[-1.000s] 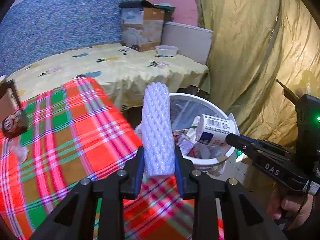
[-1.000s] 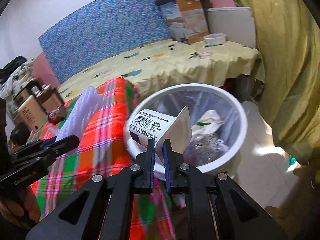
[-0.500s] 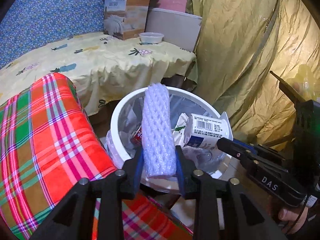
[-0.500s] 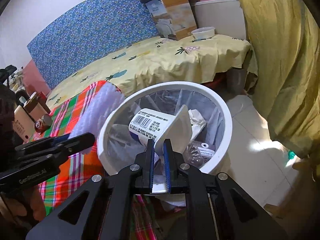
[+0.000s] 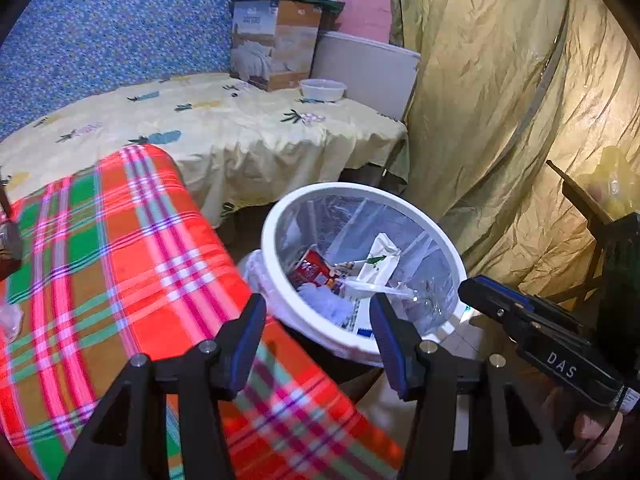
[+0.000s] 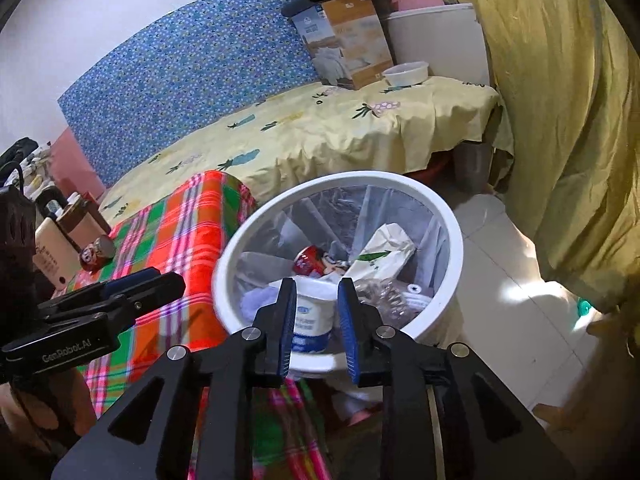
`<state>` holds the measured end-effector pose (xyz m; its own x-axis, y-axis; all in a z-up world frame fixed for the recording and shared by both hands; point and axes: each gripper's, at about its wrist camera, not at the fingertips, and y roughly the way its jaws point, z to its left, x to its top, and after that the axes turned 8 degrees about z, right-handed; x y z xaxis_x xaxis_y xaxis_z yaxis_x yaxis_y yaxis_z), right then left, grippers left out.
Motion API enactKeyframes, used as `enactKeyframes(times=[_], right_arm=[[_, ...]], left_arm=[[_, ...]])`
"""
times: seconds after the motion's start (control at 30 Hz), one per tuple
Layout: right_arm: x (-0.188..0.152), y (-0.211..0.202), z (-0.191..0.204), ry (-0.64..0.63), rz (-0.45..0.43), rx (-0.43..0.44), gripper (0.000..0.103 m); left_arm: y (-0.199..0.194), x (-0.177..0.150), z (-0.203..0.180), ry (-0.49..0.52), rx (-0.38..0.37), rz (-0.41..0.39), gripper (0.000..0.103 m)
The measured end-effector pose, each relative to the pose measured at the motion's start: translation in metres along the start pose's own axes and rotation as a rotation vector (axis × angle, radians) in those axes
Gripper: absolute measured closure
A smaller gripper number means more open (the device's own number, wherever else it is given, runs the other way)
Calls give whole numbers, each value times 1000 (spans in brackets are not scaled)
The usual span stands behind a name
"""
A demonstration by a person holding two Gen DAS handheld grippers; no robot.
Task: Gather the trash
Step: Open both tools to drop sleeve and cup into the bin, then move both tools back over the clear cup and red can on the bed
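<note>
White plastic trash bin point(image 5: 280, 216) w/ a clear liner sits on the floor, right at the edge of the plaid-covered surface, and it's the centre of both wrist views. Inside: a white yogurt cup w/ blue label point(image 6: 312, 312) lying near the front wall, a purple-white foam net sleeve point(image 5: 324, 300) beside it, a red snack wrapper point(image 5: 312, 270), a cream carton w/ green leaf print point(image 6: 380, 254), and a crumpled clear plastic bottle point(image 6: 380, 296) toward the right. Left gripper point(image 5: 318, 316) hangs over the bin's near rim, jaws spread wide, nothing between them; the foam sleeve lies below in the bin. Right gripper point(image 6: 316, 304) is also parted, holding nothing; the yogurt cup shows through the gap between its fingers but sits down in the bin, not pinched. Each gripper shows in the other's view, left one over the plaid cloth, right one just beside the bin's right rim. Red/green/pink plaid cloth point(image 5: 120, 260) covers the surface to the left of the bin; a small can point(image 6: 96, 256) and a tan box point(image 6: 52, 256) stand at its far end. Behind: bed w/ yellow pineapple-print sheet point(image 5: 200, 128), blue patterned headboard point(image 5: 112, 40), a cardboard product box point(image 5: 276, 44) and a white bowl point(image 5: 323, 89) on the sheet. Olive-yellow curtain point(image 5: 500, 100) fills the right side.
</note>
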<state>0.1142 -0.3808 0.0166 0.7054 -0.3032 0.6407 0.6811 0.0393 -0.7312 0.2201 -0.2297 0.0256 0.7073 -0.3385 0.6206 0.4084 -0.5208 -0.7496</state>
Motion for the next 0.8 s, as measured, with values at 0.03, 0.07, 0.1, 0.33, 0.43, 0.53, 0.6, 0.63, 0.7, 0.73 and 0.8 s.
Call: enactKeyframes(times=[0.03, 0.07, 0.1, 0.33, 0.43, 0.53, 0.6, 0.63, 0.7, 0.73, 0.8], right_arm=[[-2, -2, 4, -7, 1, 6, 79], [-2, -3, 6, -11, 1, 10, 79], [-4, -6, 12, -21, 1, 18, 79], [-12, -23, 39, -80, -8, 50, 78], [-16, -31, 46, -98, -18, 56, 78], [-20, -37, 54, -119, -31, 55, 78], [-25, -42, 63, -133, -35, 58, 78], [-27, -44, 66, -143, -38, 60, 78], [-32, -48, 74, -158, -41, 64, 78], [-34, -49, 77, -167, -40, 70, 78], [-38, -51, 83, -181, -39, 82, 78]], left_arm=[[-7, -4, 1, -5, 8, -10, 47], [-13, -6, 3, -10, 14, -17, 47], [-20, -9, 5, -17, 21, -26, 47], [-61, -31, 20, -58, 73, -66, 47], [-75, -41, 24, -72, 94, -83, 47], [-89, -53, 28, -90, 110, -97, 47], [-97, -60, 30, -96, 123, -103, 47], [-101, -64, 30, -98, 128, -105, 47], [-109, -71, 32, -106, 140, -109, 47], [-112, -75, 33, -109, 145, -112, 47], [-120, -83, 36, -117, 159, -117, 47]])
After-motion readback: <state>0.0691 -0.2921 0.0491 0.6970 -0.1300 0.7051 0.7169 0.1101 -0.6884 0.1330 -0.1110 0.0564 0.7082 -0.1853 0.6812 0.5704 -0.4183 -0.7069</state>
